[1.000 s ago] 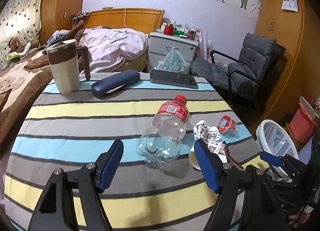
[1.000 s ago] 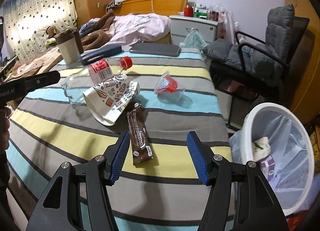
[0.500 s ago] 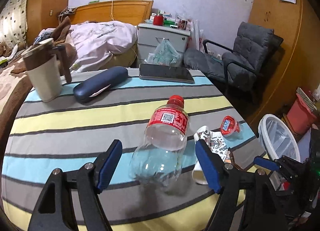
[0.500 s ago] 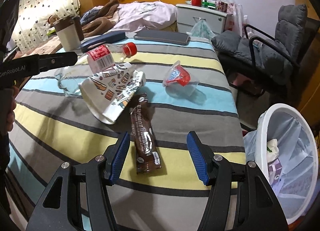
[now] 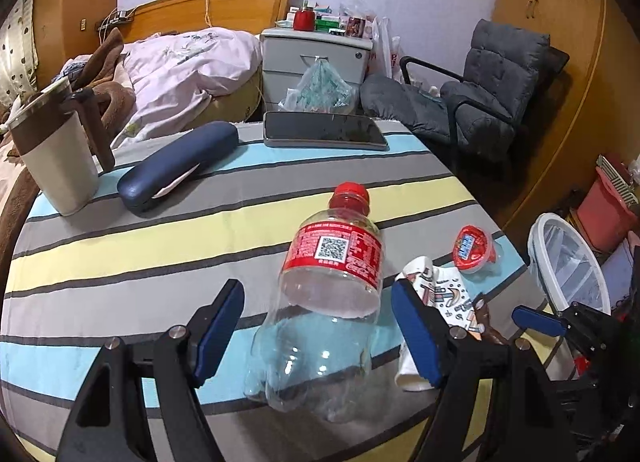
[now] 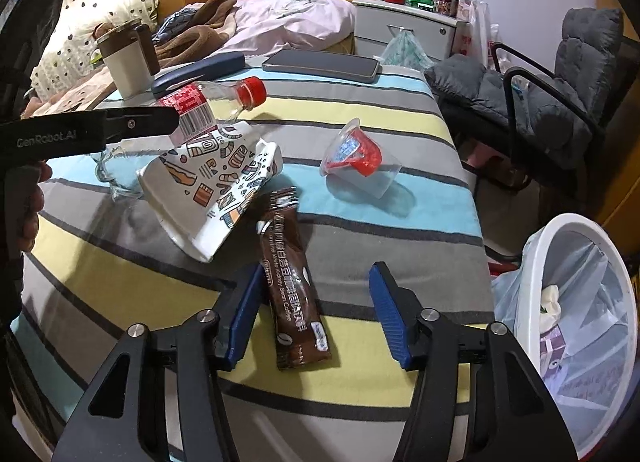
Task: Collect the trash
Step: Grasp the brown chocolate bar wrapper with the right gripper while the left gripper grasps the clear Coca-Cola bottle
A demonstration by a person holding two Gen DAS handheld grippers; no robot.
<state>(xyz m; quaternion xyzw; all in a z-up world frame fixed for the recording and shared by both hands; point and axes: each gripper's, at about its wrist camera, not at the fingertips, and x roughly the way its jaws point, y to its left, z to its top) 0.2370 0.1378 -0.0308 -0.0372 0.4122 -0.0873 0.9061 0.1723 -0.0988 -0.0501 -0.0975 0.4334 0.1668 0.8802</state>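
- Far left on the striped table (image 5: 120, 254) we see a mug (image 5: 56, 165), glasses case (image 5: 176, 165), tablet (image 5: 324, 133).
- Our left gripper (image 5: 316, 326) is wide, jaws either side of the empty bottle (image 5: 320, 302), not touching.
- Crushed paper cup (image 6: 212, 181) lies just beside the bottle.
- Our right gripper (image 6: 316, 314) is wide over the coffee sachet (image 6: 292, 286).
- Jelly cup (image 6: 356, 161) beyond; bin (image 6: 576, 326) off the table's right edge.

A surface (image 5: 120, 246) draped in grey, yellow and blue stripes carries a mug (image 5: 56, 165), dark blue case (image 5: 176, 165), phone (image 5: 324, 131), clear bottle (image 5: 328, 302) (red cap), crushed paper cup (image 6: 212, 189), jelly cup (image 6: 356, 161) and coffee sachet (image 6: 294, 290).
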